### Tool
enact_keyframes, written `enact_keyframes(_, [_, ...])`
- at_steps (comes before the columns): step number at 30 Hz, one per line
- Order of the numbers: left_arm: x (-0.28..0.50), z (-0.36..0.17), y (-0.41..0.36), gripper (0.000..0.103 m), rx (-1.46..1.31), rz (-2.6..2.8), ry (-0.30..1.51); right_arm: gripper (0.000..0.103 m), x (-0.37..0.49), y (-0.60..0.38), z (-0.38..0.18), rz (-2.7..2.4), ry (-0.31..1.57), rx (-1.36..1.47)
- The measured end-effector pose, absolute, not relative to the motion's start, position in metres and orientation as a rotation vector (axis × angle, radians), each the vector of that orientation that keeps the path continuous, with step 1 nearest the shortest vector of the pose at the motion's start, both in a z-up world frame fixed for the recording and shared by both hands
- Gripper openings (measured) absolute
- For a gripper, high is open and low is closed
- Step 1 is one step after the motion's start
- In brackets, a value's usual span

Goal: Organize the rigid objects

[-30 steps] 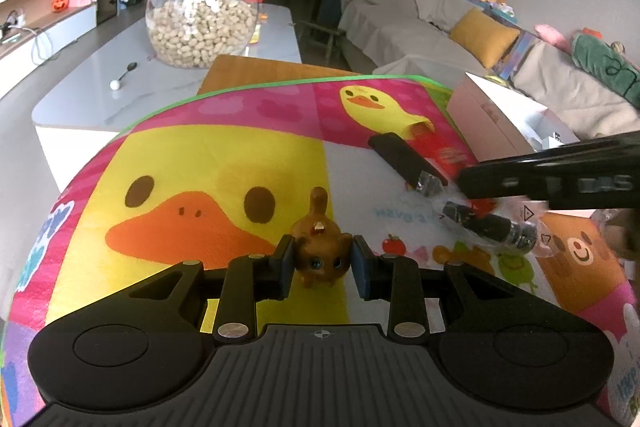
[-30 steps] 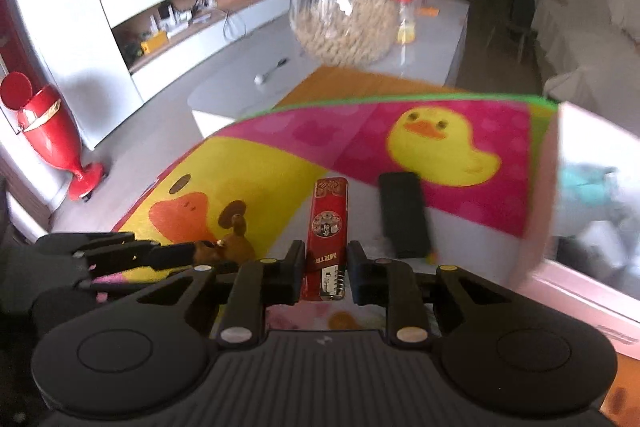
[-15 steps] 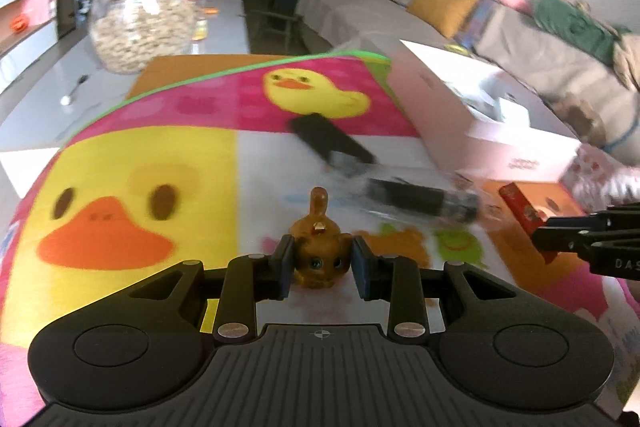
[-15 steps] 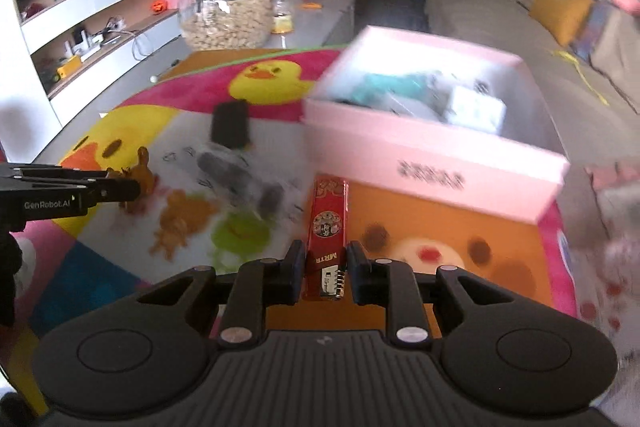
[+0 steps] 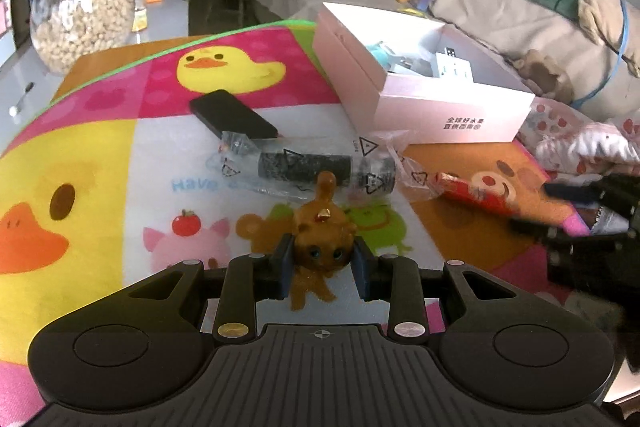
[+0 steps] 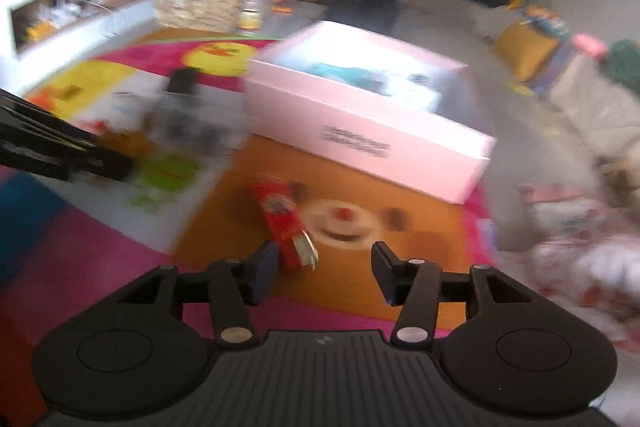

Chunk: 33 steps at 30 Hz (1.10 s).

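Box (image 5: 448,107): already holding some items.
Left gripper (image 5: 322,261): I'm clamping the cat figurine (image 5: 323,239).
Right gripper (image 6: 324,269): I'm spreading wide, empty.
Left: red pack (image 6: 286,227), phone (image 5: 232,115), bagged cylinder (image 5: 312,167).

- One pink box (image 5: 448,107), open, with a few small items inside, too unclear to count.
- One black phone (image 5: 233,114), left of the box.
- One bagged black cylinder (image 5: 308,167), in front of the box.
- One red pack (image 6: 286,223), in front of the box.
- One brown cat figurine (image 5: 323,243).
- One glass jar (image 5: 82,15), far left of the box.
- Two grippers: left gripper (image 5: 322,265), right gripper (image 6: 324,267).
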<state>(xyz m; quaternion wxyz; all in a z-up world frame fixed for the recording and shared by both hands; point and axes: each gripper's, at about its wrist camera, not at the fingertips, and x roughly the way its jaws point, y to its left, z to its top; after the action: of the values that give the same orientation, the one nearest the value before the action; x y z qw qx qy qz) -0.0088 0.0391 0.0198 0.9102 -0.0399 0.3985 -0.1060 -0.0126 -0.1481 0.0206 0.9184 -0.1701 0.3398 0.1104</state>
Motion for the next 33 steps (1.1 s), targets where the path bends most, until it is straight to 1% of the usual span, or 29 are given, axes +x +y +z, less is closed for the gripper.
enact_keyframes(3, [-0.009,0.020,0.040,0.033,-0.093,-0.215,0.824,0.052,-0.007,-0.153,0.014,0.024,0.633,-0.442])
enact_keyframes(6, [-0.010,0.019,0.040,0.033,-0.089,-0.214,0.820,0.054,-0.001,-0.168,0.021,0.052,0.663,-0.302])
enact_keyframes(8, [-0.011,0.019,0.040,0.033,-0.089,-0.215,0.820,0.060,-0.001,-0.176,0.026,0.154,0.707,-0.166])
enact_keyframes(10, [-0.011,0.019,0.041,0.033,-0.088,-0.217,0.819,0.063,0.001,-0.177,0.026,0.240,0.760,-0.064])
enact_keyframes(11, [-0.012,0.019,0.041,0.033,-0.087,-0.219,0.817,0.070,0.004,-0.176,0.023,0.271,0.791,-0.020])
enact_keyframes(15, [-0.018,0.019,0.042,0.033,-0.071,-0.233,0.811,0.084,0.006,-0.162,0.017,0.256,0.797,0.011])
enact_keyframes(17, [-0.020,0.019,0.041,0.033,-0.064,-0.245,0.812,0.093,0.007,-0.159,0.013,0.246,0.788,0.043])
enact_keyframes(19, [-0.020,0.019,0.041,0.037,-0.072,-0.252,0.812,0.097,0.009,-0.158,0.010,0.232,0.772,0.074])
enact_keyframes(20, [-0.019,0.019,0.041,0.038,-0.083,-0.255,0.811,0.099,0.008,-0.157,0.009,0.227,0.766,0.074])
enact_keyframes(24, [-0.010,0.018,0.041,0.038,-0.120,-0.243,0.802,0.100,0.007,-0.148,0.008,0.221,0.761,0.013])
enact_keyframes(26, [-0.005,0.017,0.039,0.038,-0.122,-0.240,0.786,0.103,0.008,-0.148,0.008,0.231,0.768,0.013])
enact_keyframes(33, [-0.003,0.013,0.034,0.037,-0.067,-0.247,0.741,0.103,0.018,-0.137,0.007,0.191,0.781,-0.027])
